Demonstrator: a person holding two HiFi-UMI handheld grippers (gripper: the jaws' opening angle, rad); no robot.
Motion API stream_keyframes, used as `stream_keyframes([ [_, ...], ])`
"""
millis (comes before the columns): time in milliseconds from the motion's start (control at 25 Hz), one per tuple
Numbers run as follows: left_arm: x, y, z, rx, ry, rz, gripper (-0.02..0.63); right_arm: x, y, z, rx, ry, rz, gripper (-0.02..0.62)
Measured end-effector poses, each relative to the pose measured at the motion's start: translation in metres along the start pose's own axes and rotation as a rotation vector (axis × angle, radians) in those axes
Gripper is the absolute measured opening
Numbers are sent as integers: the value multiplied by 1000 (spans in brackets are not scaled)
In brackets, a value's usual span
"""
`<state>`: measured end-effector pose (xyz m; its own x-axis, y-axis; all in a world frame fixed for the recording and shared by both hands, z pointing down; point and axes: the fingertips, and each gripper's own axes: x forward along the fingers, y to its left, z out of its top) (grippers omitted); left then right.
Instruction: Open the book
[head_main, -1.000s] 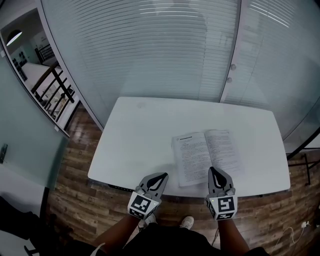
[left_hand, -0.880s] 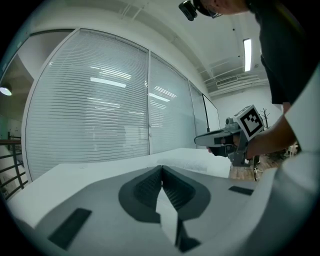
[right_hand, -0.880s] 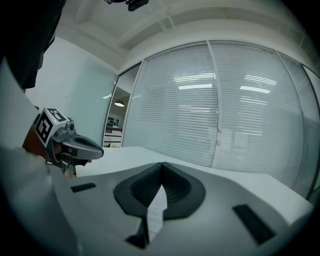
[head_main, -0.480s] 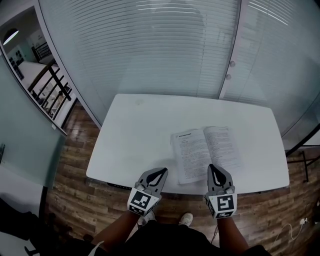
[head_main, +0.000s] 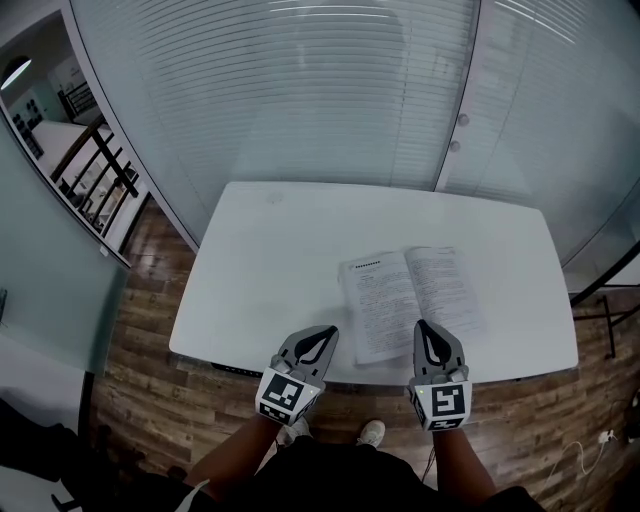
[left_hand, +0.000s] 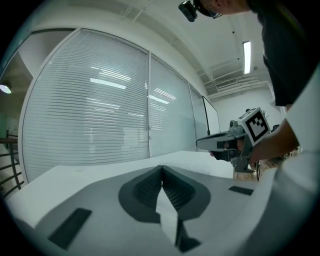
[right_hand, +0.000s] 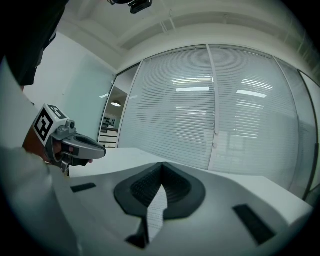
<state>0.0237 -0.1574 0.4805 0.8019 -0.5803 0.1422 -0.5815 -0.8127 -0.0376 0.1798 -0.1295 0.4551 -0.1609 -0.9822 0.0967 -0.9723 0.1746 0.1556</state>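
Observation:
The book (head_main: 405, 295) lies open and flat on the white table (head_main: 260, 260), near its front edge and right of centre, with printed pages facing up. My right gripper (head_main: 425, 328) is shut and empty, its tip over the book's near edge. In the right gripper view the jaws (right_hand: 161, 164) meet, and a strip of printed page (right_hand: 156, 210) shows below them. My left gripper (head_main: 323, 333) is shut with nothing held, pointing over the bare table just left of the book. Its jaws (left_hand: 161, 167) are closed in the left gripper view.
Glass walls with white blinds (head_main: 330, 90) stand behind the table. Wooden floor (head_main: 150, 330) lies left of and in front of it, with a railing (head_main: 100, 180) at far left. Each gripper shows in the other's view: the right gripper (left_hand: 199, 144), the left gripper (right_hand: 102, 148).
The head view has shifted slightly, so the table sits a little higher in the picture. The book and both grippers keep their places and both stay shut.

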Motion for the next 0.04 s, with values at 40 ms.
stream_keyframes([
  [40, 0, 1, -2, -7, 12, 2, 12, 0, 0, 0, -1, 0, -2, 5],
])
